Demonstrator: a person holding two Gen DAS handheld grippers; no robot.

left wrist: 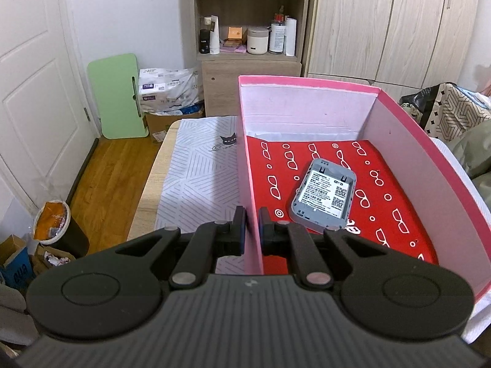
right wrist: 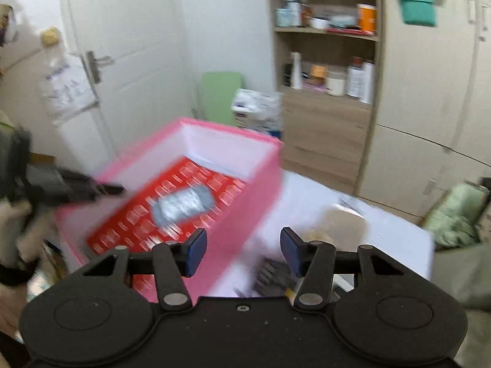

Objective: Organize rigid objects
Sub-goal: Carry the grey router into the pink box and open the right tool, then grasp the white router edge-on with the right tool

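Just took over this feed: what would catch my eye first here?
The pink box fills the view, with a grey device lying label-up on its red lining. The left gripper is clamped on the box's near wall. The right gripper hangs empty, jaws apart, beside the box; its view is blurred.

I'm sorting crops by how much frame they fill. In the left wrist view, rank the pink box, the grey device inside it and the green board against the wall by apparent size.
1. pink box, nearest, so its lead may be exaggerated
2. green board, farther away
3. grey device, not far behind the board in apparent area
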